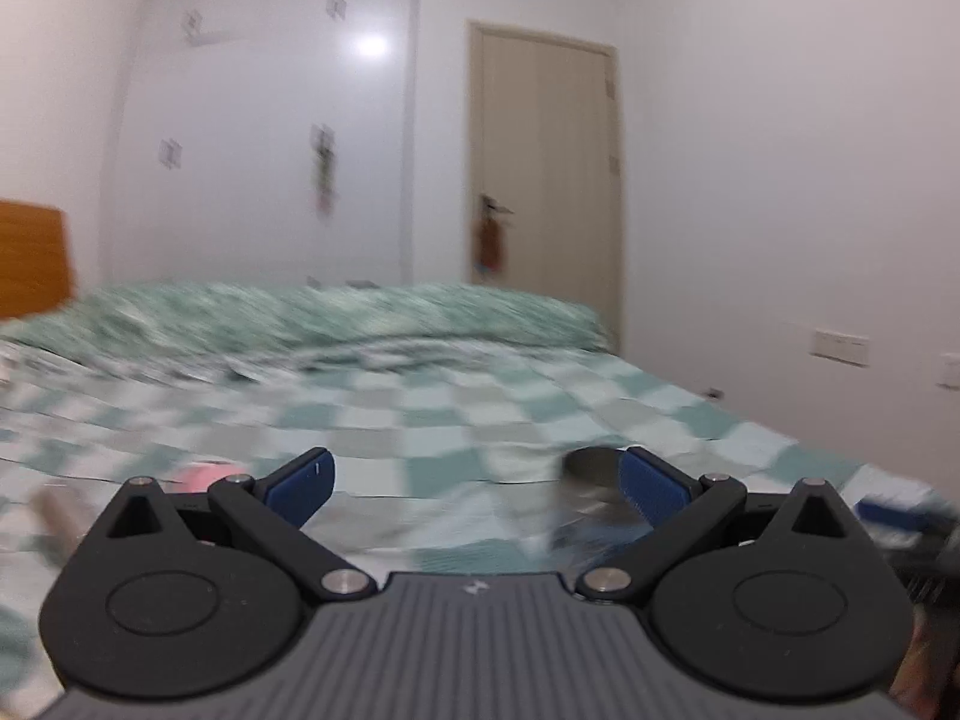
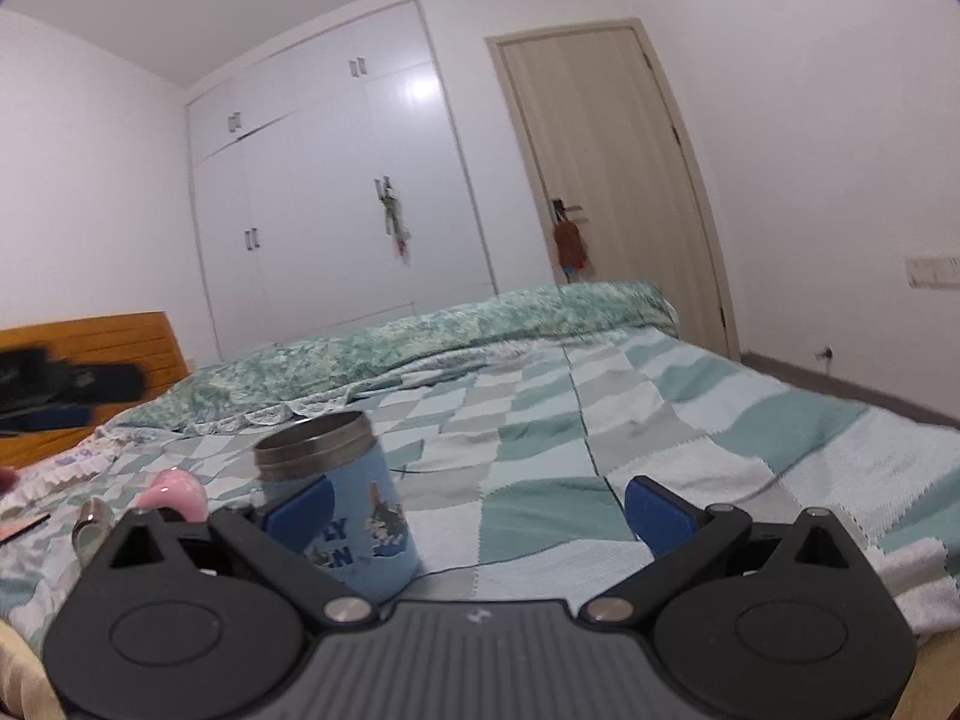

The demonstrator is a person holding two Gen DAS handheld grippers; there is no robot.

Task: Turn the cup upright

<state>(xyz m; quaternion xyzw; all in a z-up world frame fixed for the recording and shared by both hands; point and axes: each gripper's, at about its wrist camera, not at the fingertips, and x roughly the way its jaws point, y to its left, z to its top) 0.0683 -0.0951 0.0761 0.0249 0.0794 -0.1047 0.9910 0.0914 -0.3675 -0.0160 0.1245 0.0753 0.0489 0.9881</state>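
A light blue cup (image 2: 354, 516) with a steel rim and a cartoon print stands upright on the checked bedspread (image 2: 600, 450), just beyond my right gripper's left finger. My right gripper (image 2: 480, 504) is open and empty, with the cup left of its gap. In the blurred left wrist view the cup (image 1: 591, 492) shows dimly beside the right finger. My left gripper (image 1: 474, 483) is open and empty above the bed.
A pink lid (image 2: 174, 495) and a steel piece (image 2: 90, 525) lie on the bed left of the cup; the pink lid also shows in the left wrist view (image 1: 207, 474). An orange headboard (image 2: 90, 348), white wardrobe (image 2: 336, 192) and closed door (image 2: 618, 162) stand beyond.
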